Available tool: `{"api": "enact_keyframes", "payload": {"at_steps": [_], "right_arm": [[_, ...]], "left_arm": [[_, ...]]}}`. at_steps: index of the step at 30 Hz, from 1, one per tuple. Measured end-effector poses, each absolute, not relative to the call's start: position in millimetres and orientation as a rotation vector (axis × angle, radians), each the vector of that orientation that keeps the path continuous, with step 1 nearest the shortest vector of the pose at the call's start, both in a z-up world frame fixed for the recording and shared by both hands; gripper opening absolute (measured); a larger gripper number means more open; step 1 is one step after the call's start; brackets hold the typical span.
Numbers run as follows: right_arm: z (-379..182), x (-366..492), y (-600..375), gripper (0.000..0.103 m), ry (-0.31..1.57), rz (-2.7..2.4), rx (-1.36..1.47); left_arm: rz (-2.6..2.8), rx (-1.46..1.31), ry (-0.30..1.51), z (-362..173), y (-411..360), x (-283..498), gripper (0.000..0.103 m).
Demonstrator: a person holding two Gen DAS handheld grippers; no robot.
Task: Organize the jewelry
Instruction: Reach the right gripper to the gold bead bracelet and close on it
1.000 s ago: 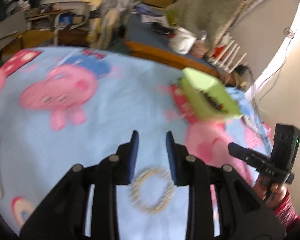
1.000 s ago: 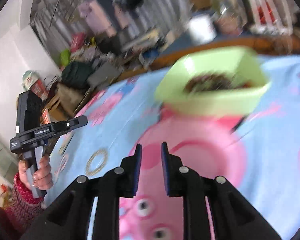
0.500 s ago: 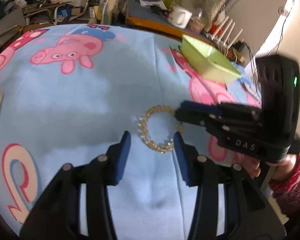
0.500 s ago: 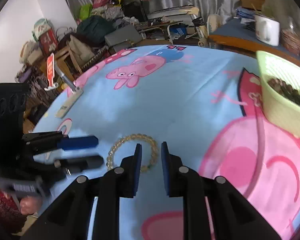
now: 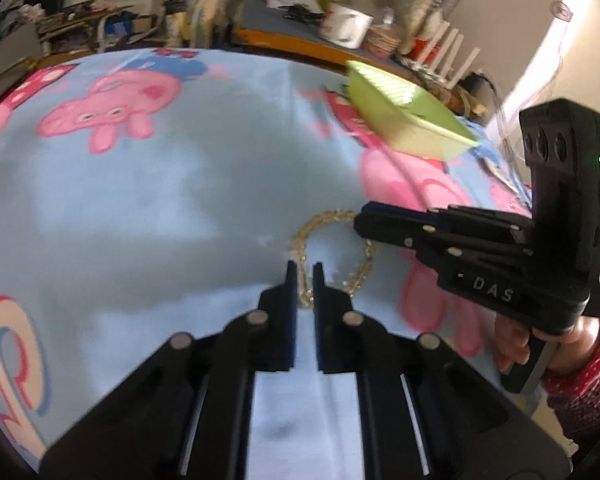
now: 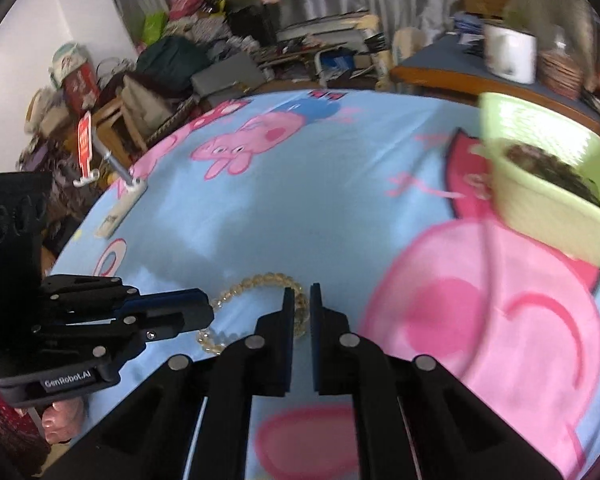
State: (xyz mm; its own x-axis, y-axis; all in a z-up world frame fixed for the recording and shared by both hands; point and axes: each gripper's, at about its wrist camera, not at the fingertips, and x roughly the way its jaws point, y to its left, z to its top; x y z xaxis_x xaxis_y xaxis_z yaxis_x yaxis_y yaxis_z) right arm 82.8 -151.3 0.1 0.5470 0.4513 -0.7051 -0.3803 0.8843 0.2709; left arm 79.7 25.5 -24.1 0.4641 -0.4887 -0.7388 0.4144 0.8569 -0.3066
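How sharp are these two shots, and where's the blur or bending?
Left wrist view: fisheye bends the blue blanket into a dome with dark corners; the bead bracelet and green basket are smeared, the left gripper crisp. Right wrist view: the basket is blurriest, the bracelet clearer, the window-side wall pale and washed out.

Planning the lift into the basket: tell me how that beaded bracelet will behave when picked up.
The bracelet is a loop of small round beads lying loosely on the blanket, so it will probably sag and dangle rather than hold its ring shape. The glossy beads look slippery; a pinch may slide. It seems light, so it should lift easily.
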Motion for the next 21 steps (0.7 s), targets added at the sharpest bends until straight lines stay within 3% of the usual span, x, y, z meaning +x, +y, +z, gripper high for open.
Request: {"api": "enact_keyframes", "payload": {"at_steps": [15,21], "right_arm": [[-3,-14,-281,0.0,0.79,0.26,0.299],[-2,-25,-307,0.0,0.744,0.206,0.362]], "left_arm": [[-0.812,0.125,0.93,-19,-117,50,0.007],[-0.786,0.086,0.963,-15,-107,56,0.01]]}}
